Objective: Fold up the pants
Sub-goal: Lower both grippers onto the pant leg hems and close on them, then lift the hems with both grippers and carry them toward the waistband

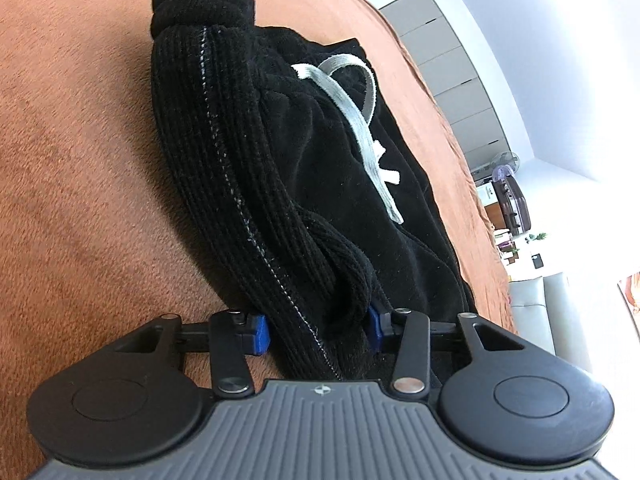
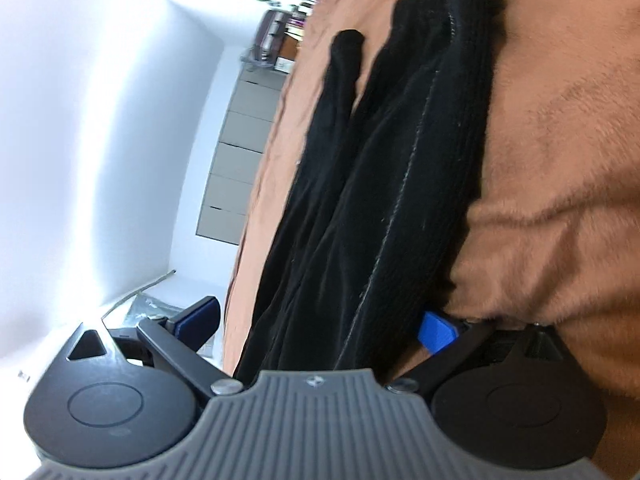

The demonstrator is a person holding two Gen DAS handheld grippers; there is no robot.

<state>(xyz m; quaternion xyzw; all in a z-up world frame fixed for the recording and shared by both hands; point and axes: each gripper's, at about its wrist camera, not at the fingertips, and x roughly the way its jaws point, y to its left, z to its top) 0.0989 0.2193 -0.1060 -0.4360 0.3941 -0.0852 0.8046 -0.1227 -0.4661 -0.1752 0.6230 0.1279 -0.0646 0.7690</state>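
Closest to the left wrist camera, the left gripper has its blue pads pressed in on a bunched ribbed edge of the black pants, so it is gripping the cloth rather than standing free. From there the pants run straight ahead, away from the gripper, long axis along the line of its fingers, ending in a rolled, knotted-looking lump at the far end. A pale stitched seam follows that same axis, and a grey drawstring lies on the fabric ahead and to the right. All of this rests on a brown plush bed cover. In the right wrist view, the right gripper is spread wide; its right-hand pad sits against the edge of the pants, while the left-hand pad stands well apart from the cloth, over the edge of the bed cover. Fabric passes between the fingers, though it is probably not clamped; the view is too blurred to be sure. Here too the pants stretch forward from the gripper in long folds, with grey drawers off to the left.
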